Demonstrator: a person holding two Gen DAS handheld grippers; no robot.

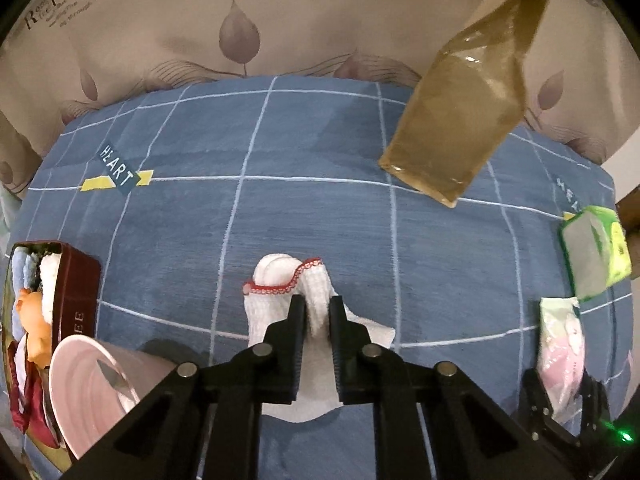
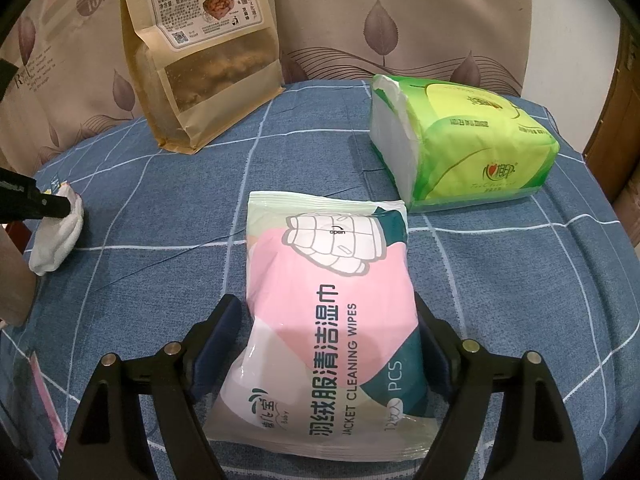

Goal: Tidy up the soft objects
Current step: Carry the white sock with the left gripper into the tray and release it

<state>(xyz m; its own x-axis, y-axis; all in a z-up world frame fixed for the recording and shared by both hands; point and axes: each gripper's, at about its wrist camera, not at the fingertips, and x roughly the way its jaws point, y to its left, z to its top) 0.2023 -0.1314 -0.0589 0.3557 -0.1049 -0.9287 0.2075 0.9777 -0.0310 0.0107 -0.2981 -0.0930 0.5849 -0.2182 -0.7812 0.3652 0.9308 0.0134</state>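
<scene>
Trouble could come if the sock (image 1: 280,300) slips out, because the left tongs (image 1: 317,316) pinch only a small fold of it. They are nearly closed on that fold, and the rest of the sock lies on the blue cloth (image 1: 280,208). The right tongs (image 2: 328,320) stand wide around the wipes pack (image 2: 332,304), which lies flat between the jaws. I cannot tell if they squeeze it.
</scene>
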